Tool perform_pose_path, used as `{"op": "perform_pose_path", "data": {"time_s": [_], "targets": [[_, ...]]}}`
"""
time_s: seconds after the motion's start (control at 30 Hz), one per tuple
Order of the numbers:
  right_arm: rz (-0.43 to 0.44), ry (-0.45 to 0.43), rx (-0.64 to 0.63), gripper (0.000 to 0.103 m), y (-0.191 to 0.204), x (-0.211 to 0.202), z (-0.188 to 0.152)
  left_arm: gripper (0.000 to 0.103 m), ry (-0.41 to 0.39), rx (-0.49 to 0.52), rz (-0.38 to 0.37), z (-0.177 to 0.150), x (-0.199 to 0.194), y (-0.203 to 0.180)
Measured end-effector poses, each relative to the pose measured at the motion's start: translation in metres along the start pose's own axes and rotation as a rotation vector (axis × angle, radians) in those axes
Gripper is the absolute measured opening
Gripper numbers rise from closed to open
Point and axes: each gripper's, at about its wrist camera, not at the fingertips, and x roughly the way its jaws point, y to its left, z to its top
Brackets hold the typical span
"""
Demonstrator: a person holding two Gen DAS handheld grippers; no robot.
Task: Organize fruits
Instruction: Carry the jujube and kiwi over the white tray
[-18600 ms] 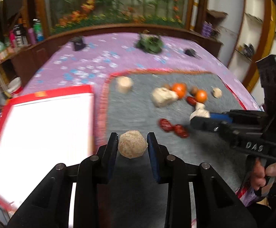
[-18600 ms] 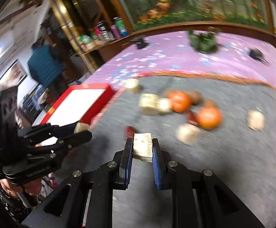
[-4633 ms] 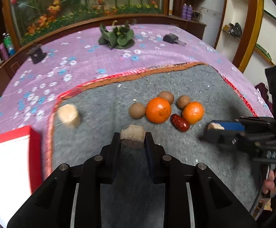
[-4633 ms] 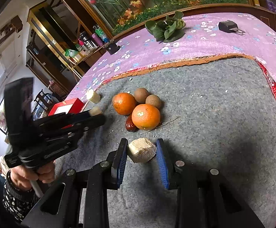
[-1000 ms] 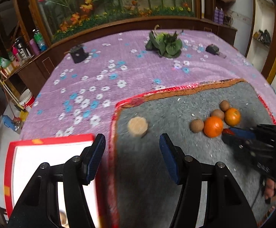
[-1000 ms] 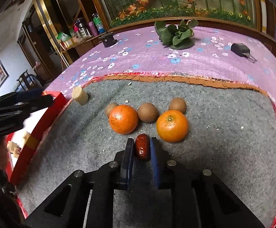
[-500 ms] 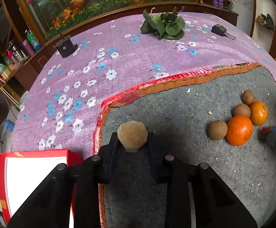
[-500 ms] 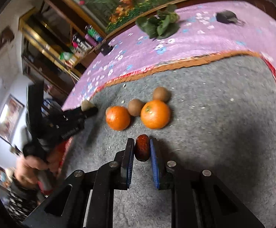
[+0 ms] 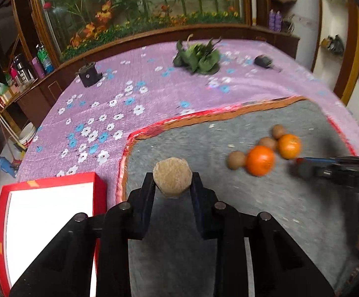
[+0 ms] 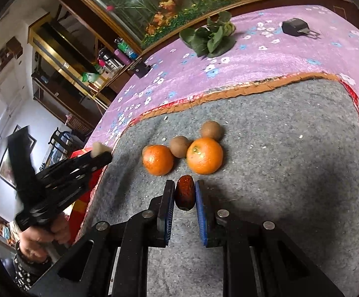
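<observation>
The left gripper jaws, having just closed, clamp a tan chunk above the grey mat, near the red box. The right gripper jaws are narrow, pinching a red date just in front of two oranges and brown fruits on the mat.

The tablecloth is purple, dotted with white and blue flowers. The mat at lower right is grey, edged in orange and red. Two oranges are bright orange, the small round fruits brown, the date dark red. The box at lower left of the left wrist view is red (white inside).
</observation>
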Motion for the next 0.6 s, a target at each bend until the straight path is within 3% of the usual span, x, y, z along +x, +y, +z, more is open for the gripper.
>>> {"op": "perform_pose_path", "data": {"time_s": [0.3,0.6], "targets": [[-0.011,-0.026,-0.073,0.017,0.014,0.000,-0.002,0.026,-0.050,-0.030,-0.076,-0.021,-0.043,-0.017],[-0.023,-0.023,-0.072,0.017,0.012,0.001,-0.004,0.026,-0.088,-0.033,-0.072,-0.037,-0.067,-0.020]]}}
